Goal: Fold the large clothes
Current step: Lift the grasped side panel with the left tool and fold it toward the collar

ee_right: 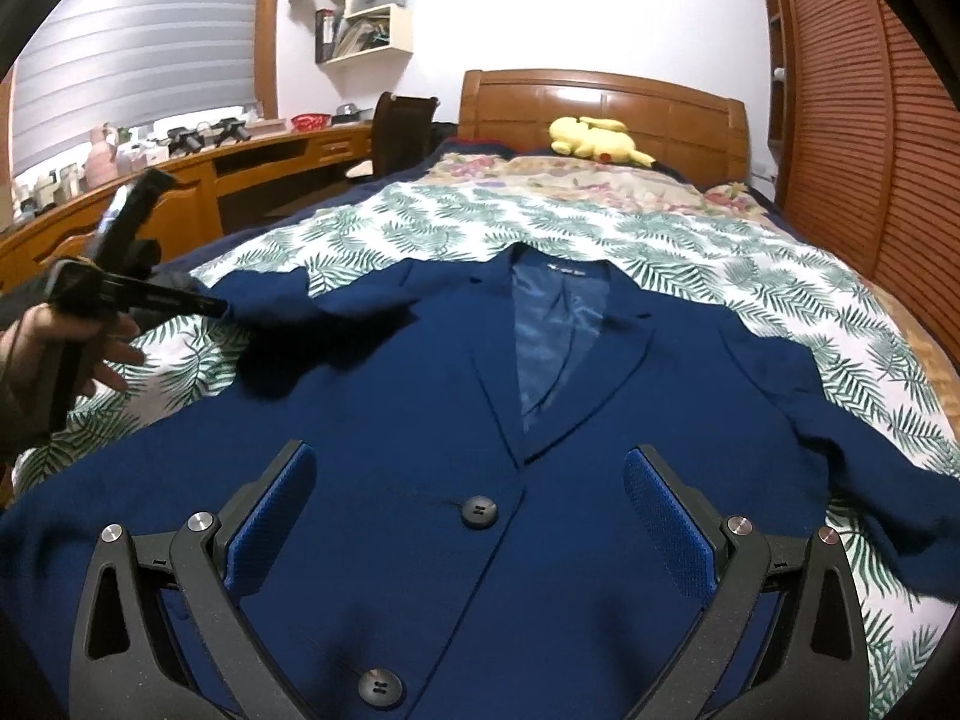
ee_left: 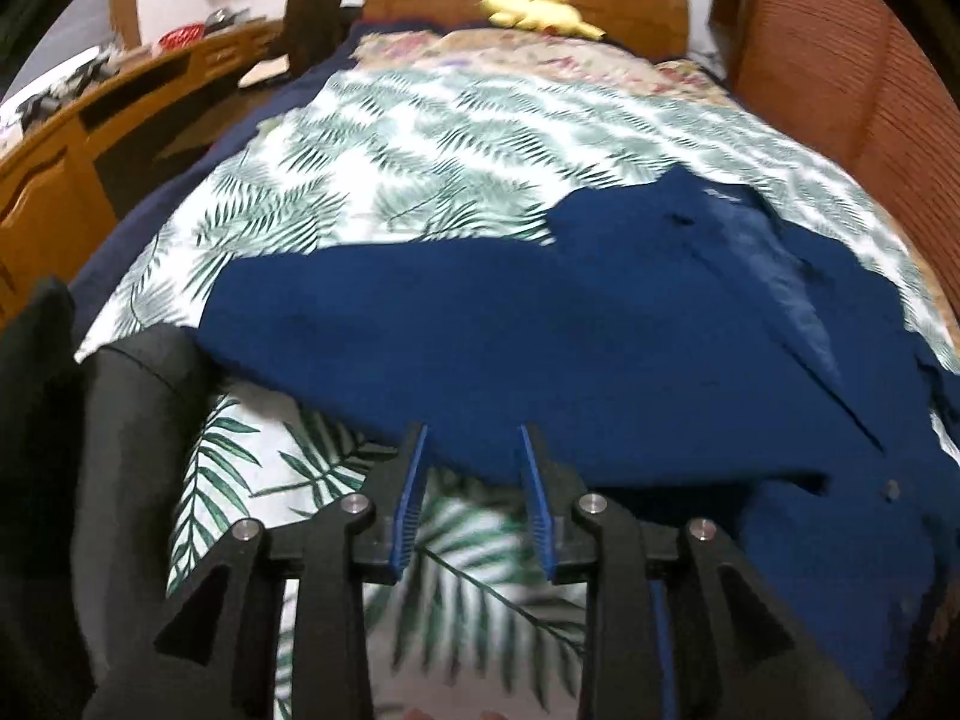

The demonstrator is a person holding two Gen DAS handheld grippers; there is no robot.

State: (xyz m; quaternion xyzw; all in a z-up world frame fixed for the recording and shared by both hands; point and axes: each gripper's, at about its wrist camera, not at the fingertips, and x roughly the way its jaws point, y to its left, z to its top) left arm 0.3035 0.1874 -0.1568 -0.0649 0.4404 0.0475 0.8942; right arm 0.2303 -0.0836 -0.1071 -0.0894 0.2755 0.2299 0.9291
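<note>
A navy blue suit jacket lies face up on the palm-leaf bedspread, collar toward the headboard, sleeves spread out and two dark buttons showing. My right gripper hovers over the jacket's front, open wide, with nothing between its blue pads. A hand holds my left gripper at the jacket's left shoulder and sleeve. In the left wrist view, the left gripper points down at the near edge of the sleeve. Its jaws stand partly apart and the pads press on nothing.
A yellow plush toy lies by the wooden headboard. A long wooden desk with clutter and a chair run along the left. Louvred wardrobe doors close the right side. Dark fabric hangs at the bed's near left.
</note>
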